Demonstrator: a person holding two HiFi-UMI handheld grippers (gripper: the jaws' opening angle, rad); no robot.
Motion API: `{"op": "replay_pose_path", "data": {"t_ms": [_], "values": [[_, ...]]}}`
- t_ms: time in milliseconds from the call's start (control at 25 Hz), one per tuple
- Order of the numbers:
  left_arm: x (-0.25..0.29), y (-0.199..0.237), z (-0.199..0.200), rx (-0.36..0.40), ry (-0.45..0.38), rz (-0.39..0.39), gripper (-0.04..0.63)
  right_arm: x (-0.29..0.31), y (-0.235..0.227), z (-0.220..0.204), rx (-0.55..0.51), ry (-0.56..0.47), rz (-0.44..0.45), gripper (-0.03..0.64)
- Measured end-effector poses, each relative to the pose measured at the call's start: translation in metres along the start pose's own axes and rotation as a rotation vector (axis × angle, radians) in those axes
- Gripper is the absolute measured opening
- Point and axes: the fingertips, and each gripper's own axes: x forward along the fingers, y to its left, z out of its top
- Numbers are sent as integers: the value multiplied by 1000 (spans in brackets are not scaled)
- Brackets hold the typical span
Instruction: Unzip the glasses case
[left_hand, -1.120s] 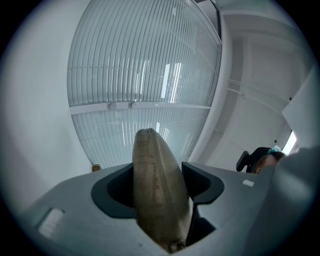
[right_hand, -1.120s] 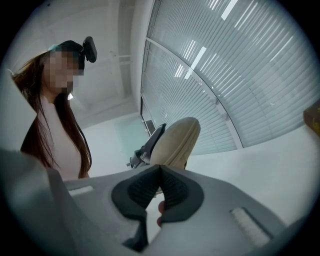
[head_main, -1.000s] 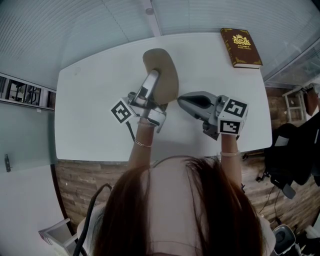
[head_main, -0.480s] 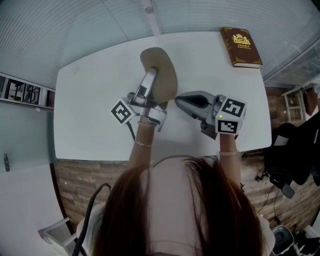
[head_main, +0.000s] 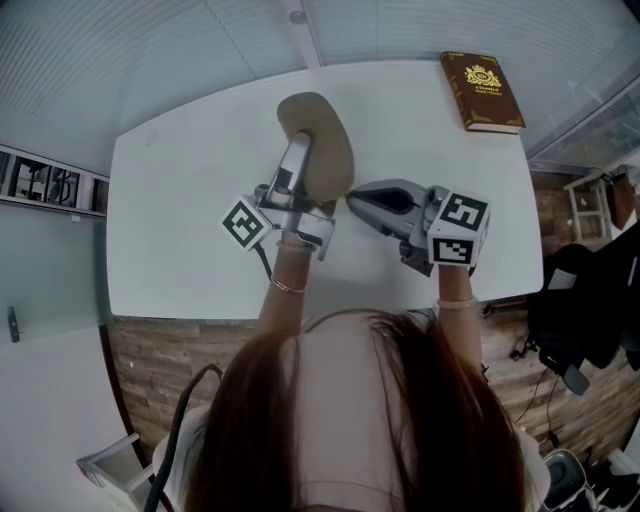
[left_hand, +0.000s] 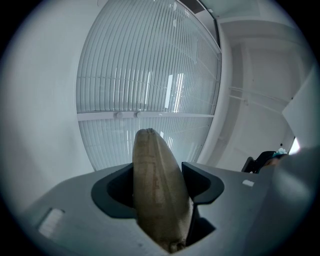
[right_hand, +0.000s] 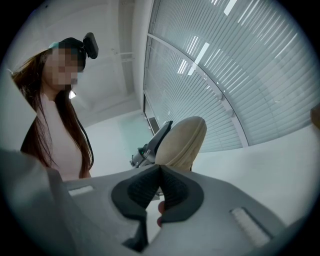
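Glasses case hazards, largest item first.

1. Tabletop: white, bare below the work area. Case is lifted off it, over the ctr toward the far edge. Any drop lands here.
2. Book: far right corner, well apart. No interference expected.
3. Case: tan, soft-sided, clamped edge-on in L claw. Jaws stand wide w/ pads on both flat sides, and the nose is tilted up. Risk: zip pull force drags or twists the case out of the clamp. The soft shell may also squash and bind the zip.
4. R claw: jaws closed pad-to-pad, tips just beside the case's near end. Pull tab between pads not confirmable. Risk: if the tab is missed or barely nipped, claw slips off and zip does not travel.
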Motion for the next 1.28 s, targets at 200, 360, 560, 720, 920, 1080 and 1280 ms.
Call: {"op": "replay_pose_path", "data": {"t_ms": [200,360,560,720,920,1080,1280], "values": [[-1,0,3,-3,-17,3,291,4,2,-1,-5,8,6,2],[-1,1,3,-7,-28,4,291,7,5,-2,-12,15,18,2],[-2,1,5,-6,-27,5,291,10,5,-3,-13,21,20,2],[-1,3,2,-16,-29,9,291,12,8,-5,-24,37,26,2],[0,3,-1,-22,-25,4,291,13,11,-6,-24,38,42,2],[1,3,-3,-28,-25,7,291,14,13,-6,-25,37,54,2],[2,3,-7,-21,-8,12,291,15,14,-7,1,35,76,2]]}}
